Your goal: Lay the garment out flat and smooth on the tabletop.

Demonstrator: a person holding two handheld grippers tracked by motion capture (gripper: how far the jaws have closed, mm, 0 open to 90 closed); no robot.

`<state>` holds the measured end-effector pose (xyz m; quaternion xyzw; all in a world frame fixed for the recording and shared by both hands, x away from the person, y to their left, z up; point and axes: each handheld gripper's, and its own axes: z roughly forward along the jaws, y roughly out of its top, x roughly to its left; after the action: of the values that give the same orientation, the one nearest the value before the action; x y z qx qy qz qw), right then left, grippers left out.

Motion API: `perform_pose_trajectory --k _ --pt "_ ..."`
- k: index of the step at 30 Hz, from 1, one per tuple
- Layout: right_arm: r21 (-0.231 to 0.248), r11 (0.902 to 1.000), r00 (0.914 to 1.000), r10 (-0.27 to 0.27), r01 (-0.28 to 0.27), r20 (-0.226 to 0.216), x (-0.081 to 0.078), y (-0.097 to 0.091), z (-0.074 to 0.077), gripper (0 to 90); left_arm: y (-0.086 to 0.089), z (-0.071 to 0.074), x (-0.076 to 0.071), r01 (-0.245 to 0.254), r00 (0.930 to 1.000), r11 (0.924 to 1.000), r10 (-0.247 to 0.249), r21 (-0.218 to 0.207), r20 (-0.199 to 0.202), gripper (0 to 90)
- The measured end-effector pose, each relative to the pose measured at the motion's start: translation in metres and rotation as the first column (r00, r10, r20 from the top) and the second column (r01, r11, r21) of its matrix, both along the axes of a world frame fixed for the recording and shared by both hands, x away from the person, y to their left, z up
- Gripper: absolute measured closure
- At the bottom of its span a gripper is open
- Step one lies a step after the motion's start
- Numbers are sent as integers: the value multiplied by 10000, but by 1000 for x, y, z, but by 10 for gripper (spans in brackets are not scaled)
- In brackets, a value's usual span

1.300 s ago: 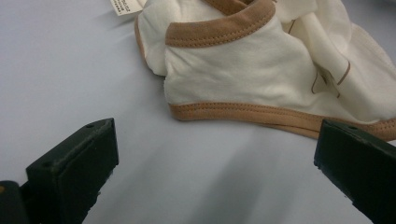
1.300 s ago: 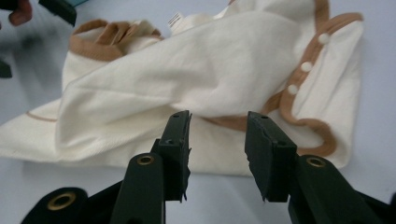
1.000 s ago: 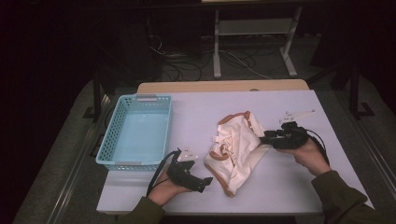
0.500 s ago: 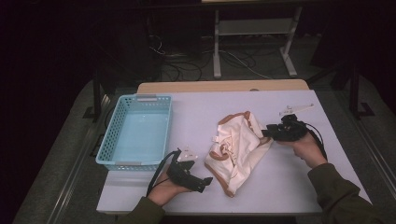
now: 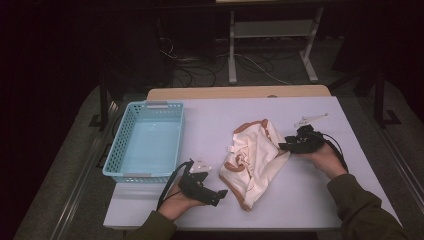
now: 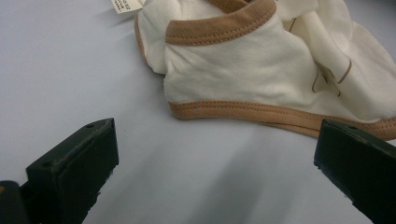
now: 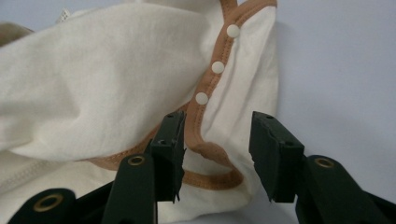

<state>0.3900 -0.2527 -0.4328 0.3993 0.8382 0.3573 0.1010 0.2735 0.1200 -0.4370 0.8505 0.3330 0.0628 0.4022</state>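
Observation:
A cream baby garment (image 5: 252, 155) with brown trim lies crumpled at the table's middle. My right gripper (image 5: 285, 146) is at its right edge. In the right gripper view the jaws (image 7: 217, 149) have just been opening. They straddle the brown hem (image 7: 205, 154) below three white snaps (image 7: 218, 67), with gaps between pads and cloth. My left gripper (image 5: 220, 192) rests low near the front edge, pointing at the garment's lower left. It stands wide open (image 6: 217, 144) over bare table, with the trimmed cloth (image 6: 243, 70) just ahead of it.
A light blue plastic basket (image 5: 114, 150) stands at the left of the pale table (image 5: 210, 120), holding nothing. A white label (image 6: 125, 5) sticks out of the garment. Dark floor, cables and a metal stand lie beyond the far edge.
The right hand has shifted slightly left and down at the garment's right edge. The left hand and the garment's shape look the same.

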Motion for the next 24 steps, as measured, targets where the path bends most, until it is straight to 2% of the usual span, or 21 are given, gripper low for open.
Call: perform_pose_trajectory --k 4,6,11,16,24 --pt "-490 9987 9999 144 -146 -47 1 4 -6 558 0 0 0 15 10000 10000 -15 22 10 0" --pt "-551 9983 9998 173 -176 -55 1 5 -7 591 0 0 0 11 10000 10000 -11 28 6 0" --pt "-571 9981 9997 231 -230 -1 0 5 -6 755 1 0 0 9 10000 10000 -9 18 20 0" --pt "-323 9994 10000 81 -80 6 0 0 -2 833 1 0 0 -7 10000 10000 6 22 13 0" --pt "184 9998 9999 -23 21 133 -3 -8 6 837 1 0 0 9 10000 10000 -9 14 17 0"
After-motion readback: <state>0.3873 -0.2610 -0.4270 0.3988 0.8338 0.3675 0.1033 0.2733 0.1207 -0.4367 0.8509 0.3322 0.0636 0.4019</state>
